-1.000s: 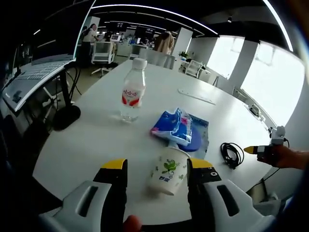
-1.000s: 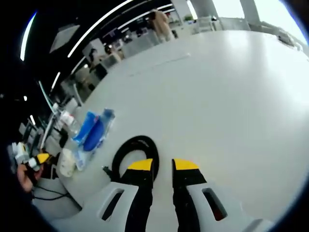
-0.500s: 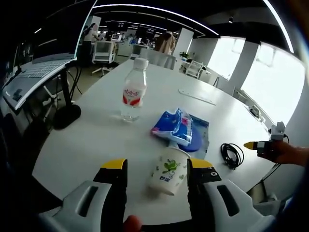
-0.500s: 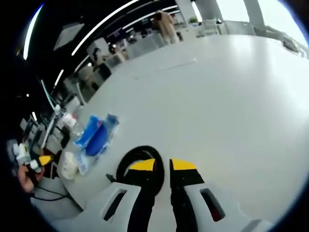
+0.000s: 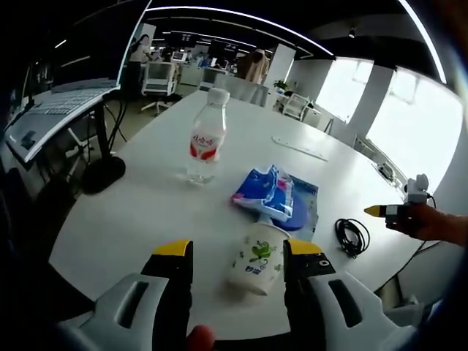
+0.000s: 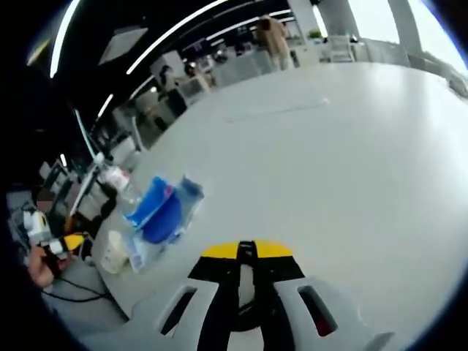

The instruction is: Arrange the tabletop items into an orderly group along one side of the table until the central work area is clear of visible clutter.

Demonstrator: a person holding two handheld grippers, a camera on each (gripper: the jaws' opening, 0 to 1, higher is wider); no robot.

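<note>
On my left gripper view, the left gripper (image 5: 238,257) has its yellow-tipped jaws spread wide on either side of the paper cup (image 5: 255,259), which stands near the near edge of the white table (image 5: 146,205); I can't tell whether either jaw touches it. Just beyond the cup lies the blue tissue pack (image 5: 268,191) on a flat blue pad (image 5: 296,212), and further toward the middle of the table stands the water bottle (image 5: 204,138), upright with a red label. The black cable (image 5: 352,235) lies coiled near the right-hand edge of the table, and just past that edge I see the right gripper (image 5: 384,210) held in a hand (image 5: 431,223). On my right gripper view, the right gripper (image 6: 246,249) has its jaws pressed together, tips meeting, with a dark loop of the cable (image 6: 245,311) showing between and below them; I can't confirm it is pinched. Off to the left along the table edge sit the tissue pack (image 6: 157,208), the cup (image 6: 114,251) and the bottle (image 6: 117,178), with the left gripper (image 6: 69,241) beside them.
</note>
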